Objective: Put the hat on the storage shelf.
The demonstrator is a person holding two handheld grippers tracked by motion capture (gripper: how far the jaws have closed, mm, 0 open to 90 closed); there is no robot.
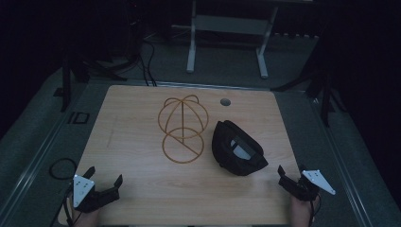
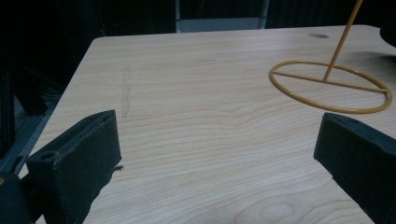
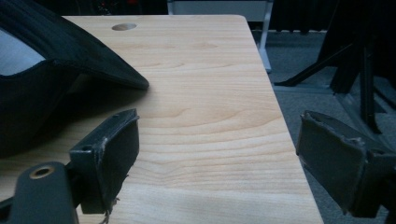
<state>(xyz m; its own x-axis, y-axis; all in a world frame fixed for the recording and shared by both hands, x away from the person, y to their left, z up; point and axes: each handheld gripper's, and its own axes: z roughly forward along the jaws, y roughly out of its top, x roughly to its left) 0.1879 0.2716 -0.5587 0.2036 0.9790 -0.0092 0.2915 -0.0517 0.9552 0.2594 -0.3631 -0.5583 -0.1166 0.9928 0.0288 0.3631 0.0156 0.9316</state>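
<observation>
A gold wire hat stand, a ball-shaped frame on a ring base, stands at the middle of the wooden table. Its ring lies ahead and to the right in the left gripper view. A black cap rests upside down just right of the stand, and its brim is close on the left in the right gripper view. My left gripper is open at the near left corner, holding nothing. My right gripper is open at the near right edge, beside the cap.
A round cable hole sits near the table's far edge. Beyond the table stands a white desk frame, with dark stands at both sides. A cable loop lies on the floor at the left.
</observation>
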